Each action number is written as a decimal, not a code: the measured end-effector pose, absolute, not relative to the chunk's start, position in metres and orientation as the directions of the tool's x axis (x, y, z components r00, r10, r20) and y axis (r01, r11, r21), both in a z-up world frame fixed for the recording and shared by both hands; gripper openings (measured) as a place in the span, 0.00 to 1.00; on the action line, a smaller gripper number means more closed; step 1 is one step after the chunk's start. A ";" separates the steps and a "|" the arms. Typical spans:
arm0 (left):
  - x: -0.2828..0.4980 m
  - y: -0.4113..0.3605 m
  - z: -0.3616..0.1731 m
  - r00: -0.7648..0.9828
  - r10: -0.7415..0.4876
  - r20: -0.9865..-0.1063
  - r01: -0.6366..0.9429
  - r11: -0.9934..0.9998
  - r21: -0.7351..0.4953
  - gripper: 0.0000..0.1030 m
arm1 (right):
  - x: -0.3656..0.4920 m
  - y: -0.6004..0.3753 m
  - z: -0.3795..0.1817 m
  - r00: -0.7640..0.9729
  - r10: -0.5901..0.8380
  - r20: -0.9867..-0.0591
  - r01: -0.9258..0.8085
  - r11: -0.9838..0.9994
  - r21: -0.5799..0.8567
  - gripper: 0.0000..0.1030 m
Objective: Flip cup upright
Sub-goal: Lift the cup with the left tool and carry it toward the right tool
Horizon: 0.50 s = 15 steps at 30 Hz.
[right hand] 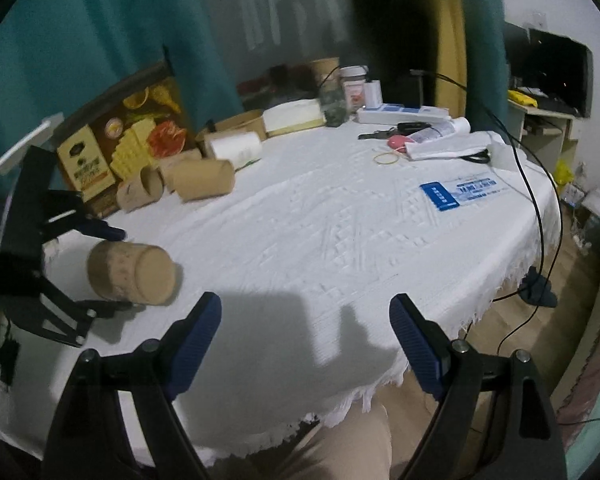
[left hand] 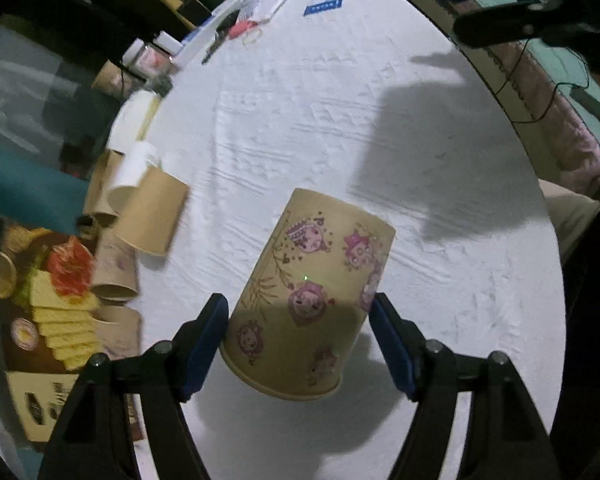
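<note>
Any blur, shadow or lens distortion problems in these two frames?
Left wrist view: the printed cup is sharp, its lower half shadowed; the loose cups at left are smeared. Right wrist view: a hard shadow crosses the tablecloth near the right claw; fisheye bends the table edge.

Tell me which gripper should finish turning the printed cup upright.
Left. The left gripper already has its jaws against the printed cup, which looks lifted and tilted. The right gripper is open and holds nothing, off to the side.
</note>
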<state>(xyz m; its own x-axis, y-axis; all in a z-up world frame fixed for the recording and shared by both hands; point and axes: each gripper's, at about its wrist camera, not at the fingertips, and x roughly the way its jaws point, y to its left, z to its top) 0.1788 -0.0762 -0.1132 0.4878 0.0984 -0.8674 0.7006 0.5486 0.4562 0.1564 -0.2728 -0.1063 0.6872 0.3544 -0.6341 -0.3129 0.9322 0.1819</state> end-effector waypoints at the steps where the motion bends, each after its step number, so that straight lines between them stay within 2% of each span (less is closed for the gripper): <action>1: 0.178 -0.077 -0.116 0.505 0.103 -0.857 0.690 0.548 0.473 0.73 | 0.152 -0.269 -0.103 0.690 0.349 -0.635 -0.321 0.933 0.164 0.82; 3: 0.174 -0.076 -0.118 0.517 0.094 -0.851 0.679 0.560 0.474 0.76 | 0.148 -0.266 -0.098 0.690 0.346 -0.636 -0.333 0.932 0.146 0.82; 9: 0.163 -0.067 -0.107 0.510 -0.010 -0.860 0.673 0.627 0.392 0.77 | 0.154 -0.256 -0.091 0.648 0.357 -0.673 -0.411 0.908 0.085 0.82; 15: 0.143 -0.043 -0.087 0.523 -0.084 -0.848 0.627 0.711 0.316 0.77 | 0.169 -0.214 -0.079 0.557 0.440 -0.704 -0.618 0.786 0.001 0.82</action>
<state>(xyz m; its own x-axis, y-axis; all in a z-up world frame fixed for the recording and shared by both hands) 0.1430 -0.0430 -0.0873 0.5231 -0.0842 -0.8481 0.6275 0.7115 0.3163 0.1690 -0.2140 -0.0785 0.5575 0.4396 -0.7042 -0.6181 0.7861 0.0015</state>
